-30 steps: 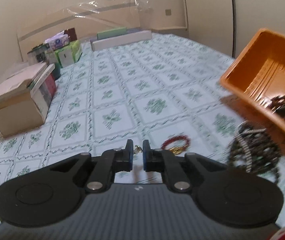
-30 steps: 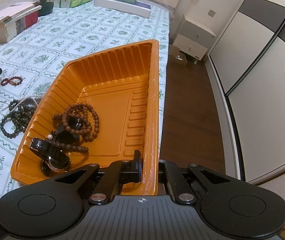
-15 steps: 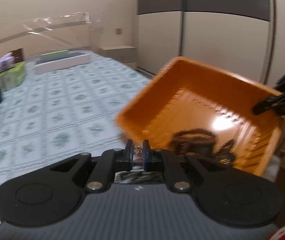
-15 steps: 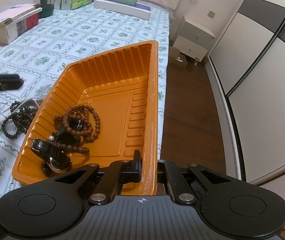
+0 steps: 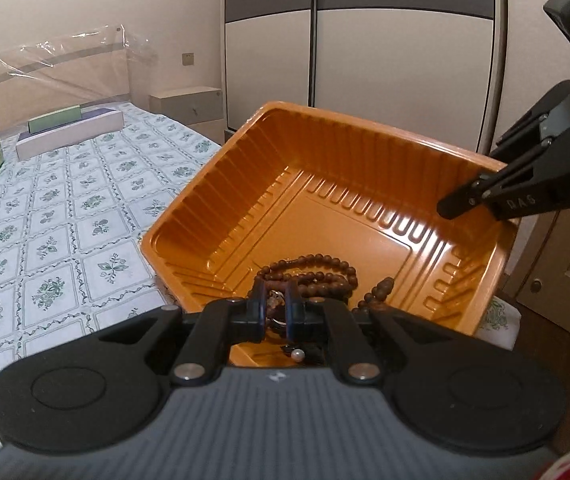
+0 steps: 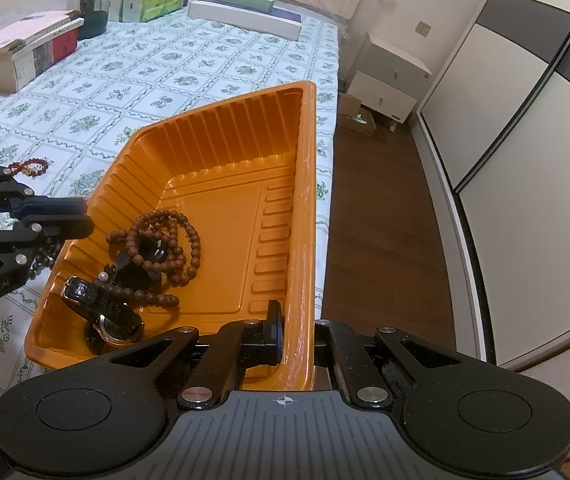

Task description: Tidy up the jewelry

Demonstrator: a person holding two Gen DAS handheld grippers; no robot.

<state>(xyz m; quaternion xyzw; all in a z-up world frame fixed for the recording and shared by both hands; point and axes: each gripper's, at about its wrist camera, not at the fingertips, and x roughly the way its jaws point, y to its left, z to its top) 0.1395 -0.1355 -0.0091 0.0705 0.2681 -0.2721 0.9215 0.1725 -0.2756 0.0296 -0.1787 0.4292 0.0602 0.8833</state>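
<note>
Left tool (image 5: 273, 310) hovers over tray (image 5: 365, 168) beside bracelet (image 6: 29, 168).

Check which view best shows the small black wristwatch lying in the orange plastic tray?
Right wrist view: the small black wristwatch lies in plain sight at the near left corner of the orange plastic tray, beside brown beads. In the left wrist view that gripper's own body hides it.

We saw a bed (image 6: 189, 60) with a green floral-check cover, its headboard (image 5: 57, 68) wrapped in clear plastic against a cream wall. A white nightstand (image 6: 389, 84) stood beside it on dark wood flooring (image 6: 381, 208). Sliding wardrobe doors (image 5: 365, 52) were cream with grey bands.
</note>
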